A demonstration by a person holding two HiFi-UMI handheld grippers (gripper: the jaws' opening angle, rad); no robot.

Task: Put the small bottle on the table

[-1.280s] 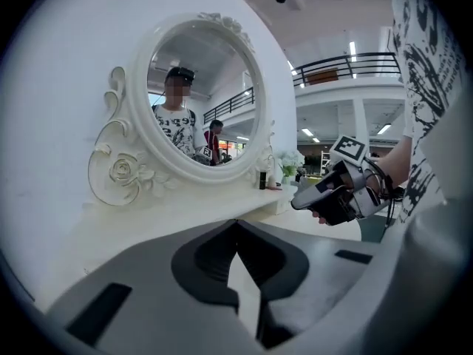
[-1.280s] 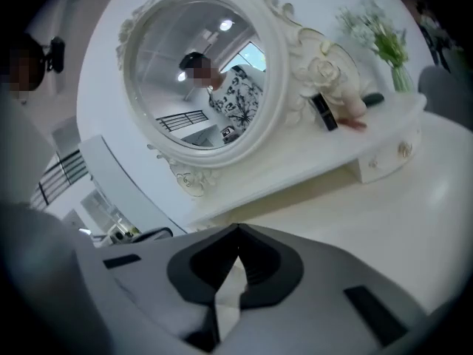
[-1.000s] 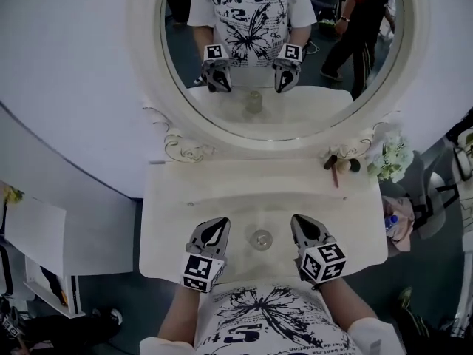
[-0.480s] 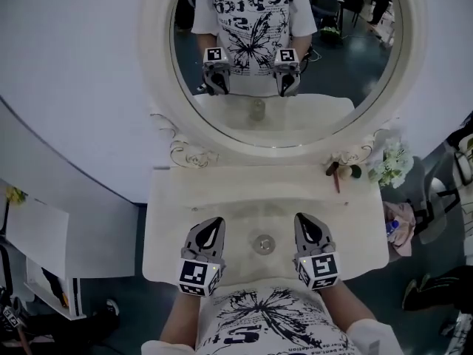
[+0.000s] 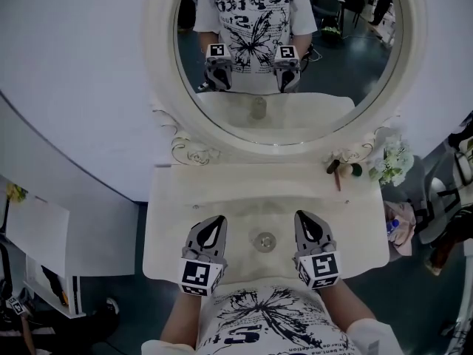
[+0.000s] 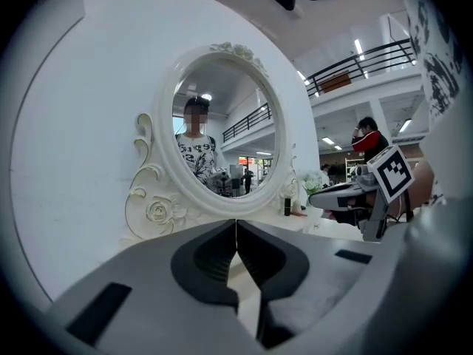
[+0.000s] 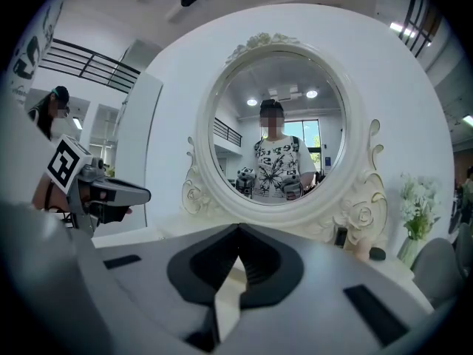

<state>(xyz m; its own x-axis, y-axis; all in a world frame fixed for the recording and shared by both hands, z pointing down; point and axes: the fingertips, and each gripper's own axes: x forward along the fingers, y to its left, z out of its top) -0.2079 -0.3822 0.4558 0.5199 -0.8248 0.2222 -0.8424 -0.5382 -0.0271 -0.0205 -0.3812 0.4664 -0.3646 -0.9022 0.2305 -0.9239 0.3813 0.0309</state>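
Little shifted since a second ago, left tongs [image 5: 218, 222] and right tongs [image 5: 301, 218] held fully closed and empty, small bottle [image 5: 264, 240] stood between them on table [image 5: 168, 224].

You are working over a table [image 5: 170, 228] showing a smooth, cream painted finish. The small bottle [image 5: 264, 240] is looking like clear, glossy glass.

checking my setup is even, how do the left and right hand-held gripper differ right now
The left hand-held gripper lies left of the small bottle, and the right hand-held gripper lies right of it. The left one's marker cube shows a different square pattern from the right one's. Shared: both are shut with nothing between the jaws, both point toward the mirror, and neither touches the bottle.
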